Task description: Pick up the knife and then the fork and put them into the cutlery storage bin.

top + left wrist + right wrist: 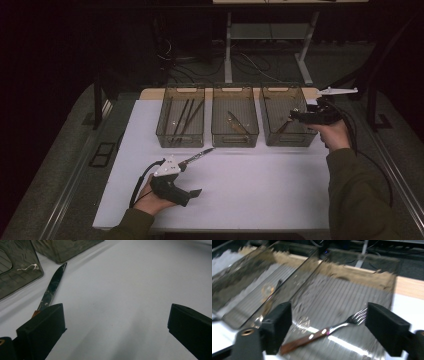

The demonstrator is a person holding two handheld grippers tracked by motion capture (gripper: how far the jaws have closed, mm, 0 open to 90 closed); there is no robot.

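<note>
Jaws of the right gripper stand wide apart in the right gripper view, with nothing pressed between them. Beyond and below them, in the lower middle of that frame, a fork with a brown riveted handle lies flat on the ribbed floor of a smoky clear bin, tines toward the right, handle toward the lower left. In the high view this gripper hangs at the right of the frame over the rightmost of three bins, held by the right hand, with the fork showing as a faint slanted shape inside.

The left gripper is also open, its two black jaws far apart at the lower corners of the left gripper view, bare white table between them. A knife lies on the table just beyond the left-hand jaw, blade tip pointing toward the upper left, near the foot of a bin. In the high view the left gripper rests on the table at lower left of centre, gripped by the left hand, with the knife just beside it, below the gap between the left bin and the middle bin. The left bin holds long dark utensils; the middle one holds one utensil.
</note>
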